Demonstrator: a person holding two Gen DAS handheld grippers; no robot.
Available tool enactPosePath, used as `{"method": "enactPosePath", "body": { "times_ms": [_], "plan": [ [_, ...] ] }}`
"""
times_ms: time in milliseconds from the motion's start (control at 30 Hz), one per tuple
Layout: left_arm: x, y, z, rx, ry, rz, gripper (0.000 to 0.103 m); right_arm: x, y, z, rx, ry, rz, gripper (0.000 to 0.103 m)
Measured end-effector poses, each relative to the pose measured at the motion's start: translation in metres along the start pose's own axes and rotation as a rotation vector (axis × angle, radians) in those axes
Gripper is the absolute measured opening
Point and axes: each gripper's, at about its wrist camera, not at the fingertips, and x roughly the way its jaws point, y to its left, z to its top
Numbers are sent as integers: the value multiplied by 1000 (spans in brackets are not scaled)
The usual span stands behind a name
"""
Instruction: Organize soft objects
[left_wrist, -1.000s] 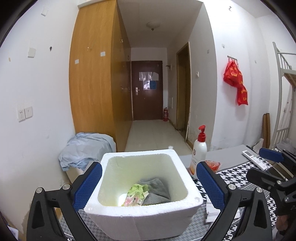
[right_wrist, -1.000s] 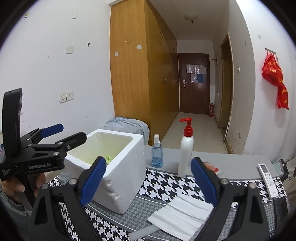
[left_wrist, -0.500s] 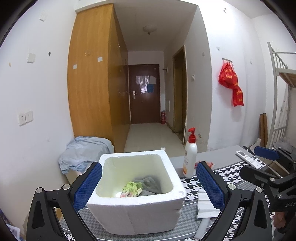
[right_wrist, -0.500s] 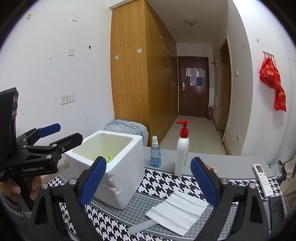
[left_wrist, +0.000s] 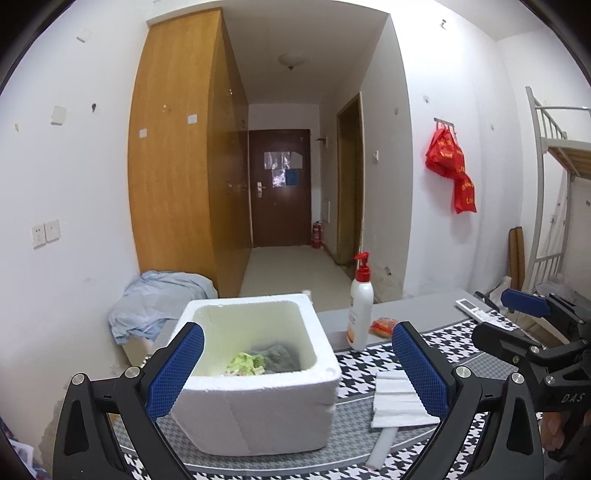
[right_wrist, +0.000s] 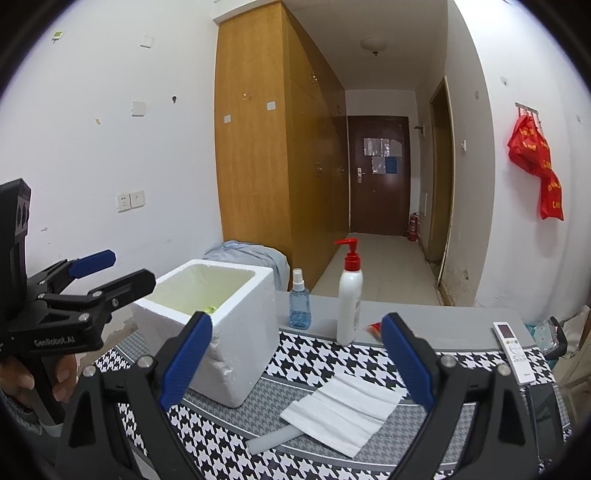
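Both grippers farther back from foam box (left_wrist: 258, 369), jaws still spread.

Dorm room — bunk bed (left_wrist: 554, 155), wardrobe (left_wrist: 177, 147).

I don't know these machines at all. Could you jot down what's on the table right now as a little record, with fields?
Surface: houndstooth cloth on a grey table
Container: white foam box, open top
Inside box: green-printed soft item and grey cloth
Still outside: folded white tissue, lying flat right of the box
Bottles: white pump bottle, blue spray bottle, both upright
Other: white remote at the right edge
Left gripper: open, empty
Right gripper: open, empty
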Motion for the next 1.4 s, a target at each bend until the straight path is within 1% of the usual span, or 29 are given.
{"method": "enactPosePath", "body": {
  "times_ms": [233, 433, 633, 900, 1100, 1400],
  "plan": [
    [-1, -15, -7, 22, 11, -40, 102, -6, -12, -7, 34, 10, -8, 95],
    [-4, -23, -12, 29, -2, -60, 102, -12, -15, -13, 25, 15, -31, 95],
    [-2, -29, -20, 37, 19, -89, 102, -14, -20, -19, 26, 16, -63, 95],
    [1, -40, -35, 52, 41, -118, 102, -13, -27, -28, 40, 41, -78, 95],
    [7, -42, -43, 34, 69, -142, 102, -11, -32, -32, 44, 56, -90, 95],
    [17, -47, -61, 40, 132, -179, 102, -6, -34, -40, 37, 86, -105, 95]
  ]
}}
